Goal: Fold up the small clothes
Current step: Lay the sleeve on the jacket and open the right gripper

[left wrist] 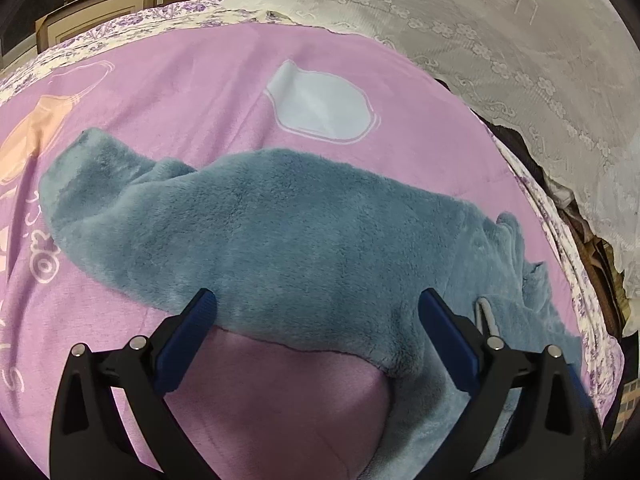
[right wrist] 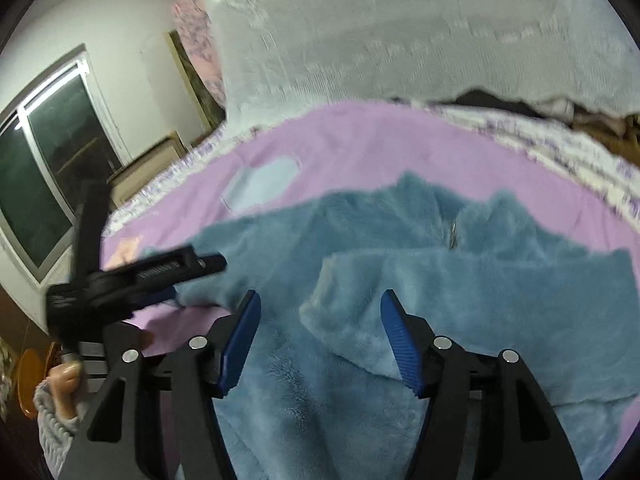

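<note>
I see the blue fleece garment (left wrist: 304,232) spread on the pink blanket (left wrist: 192,92). My left hand-held gripper (left wrist: 318,300) stands wide open over its edge; my right hand-held gripper (right wrist: 318,300) is open above a folded flap, gripping nothing.

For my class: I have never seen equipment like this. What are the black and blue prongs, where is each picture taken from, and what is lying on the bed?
No robot here: a person holds a two-fingered gripper in each hand, with a camera on each looking along its fingers. One picture is from the left gripper, the other from the right gripper. A fluffy blue garment lies partly folded on a pink blanket. Both grippers stand open over the fleece, gripping nothing. The right view is blurred and also shows the left gripper at its left edge.
</note>
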Motion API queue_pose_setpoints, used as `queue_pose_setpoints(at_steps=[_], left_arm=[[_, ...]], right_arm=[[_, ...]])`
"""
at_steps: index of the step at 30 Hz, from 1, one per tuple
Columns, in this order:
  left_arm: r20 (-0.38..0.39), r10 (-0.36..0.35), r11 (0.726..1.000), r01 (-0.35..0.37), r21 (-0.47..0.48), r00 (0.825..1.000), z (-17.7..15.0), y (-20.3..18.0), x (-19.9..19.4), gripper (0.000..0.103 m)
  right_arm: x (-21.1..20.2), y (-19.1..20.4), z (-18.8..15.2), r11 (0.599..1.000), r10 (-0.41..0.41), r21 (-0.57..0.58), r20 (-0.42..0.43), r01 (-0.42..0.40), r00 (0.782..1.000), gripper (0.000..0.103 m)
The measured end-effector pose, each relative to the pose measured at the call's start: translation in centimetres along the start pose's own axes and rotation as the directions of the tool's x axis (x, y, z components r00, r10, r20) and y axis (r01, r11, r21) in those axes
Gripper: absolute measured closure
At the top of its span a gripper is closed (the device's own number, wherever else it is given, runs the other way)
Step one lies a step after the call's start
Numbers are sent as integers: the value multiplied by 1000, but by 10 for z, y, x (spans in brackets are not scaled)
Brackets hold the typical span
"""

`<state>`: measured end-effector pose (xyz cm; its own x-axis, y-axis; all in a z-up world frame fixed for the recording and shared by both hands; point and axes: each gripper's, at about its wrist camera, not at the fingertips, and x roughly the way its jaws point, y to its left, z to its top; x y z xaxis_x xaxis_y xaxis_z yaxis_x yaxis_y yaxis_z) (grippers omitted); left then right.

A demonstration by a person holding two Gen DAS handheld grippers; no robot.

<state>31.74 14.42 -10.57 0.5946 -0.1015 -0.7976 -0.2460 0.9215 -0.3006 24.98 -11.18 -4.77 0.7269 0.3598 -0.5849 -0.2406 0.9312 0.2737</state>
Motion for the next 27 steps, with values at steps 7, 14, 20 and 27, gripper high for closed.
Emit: queue_pose_setpoints(at_steps=[7, 14, 20, 27], left_arm=[[3, -1, 1000, 1, -16, 1000, 1, 3, -1, 4], [-17, -2, 1000, 1, -10, 1000, 0, 3, 4, 4], [-16, -2, 1000, 2, -7, 1000, -1, 2, 3, 4], [-20, 25, 1000, -25, 15, 999, -5, -1, 8, 4]], right_arm=[[57, -30, -11, 986, -145, 48, -191, 157, 971, 56], [50, -32, -12, 988, -137, 52, -172, 147, 975, 56], [-22, -93, 3, 958, -239, 153, -49, 244, 970, 55], [-13, -174, -41, 919, -208, 298, -187, 257, 960, 52]])
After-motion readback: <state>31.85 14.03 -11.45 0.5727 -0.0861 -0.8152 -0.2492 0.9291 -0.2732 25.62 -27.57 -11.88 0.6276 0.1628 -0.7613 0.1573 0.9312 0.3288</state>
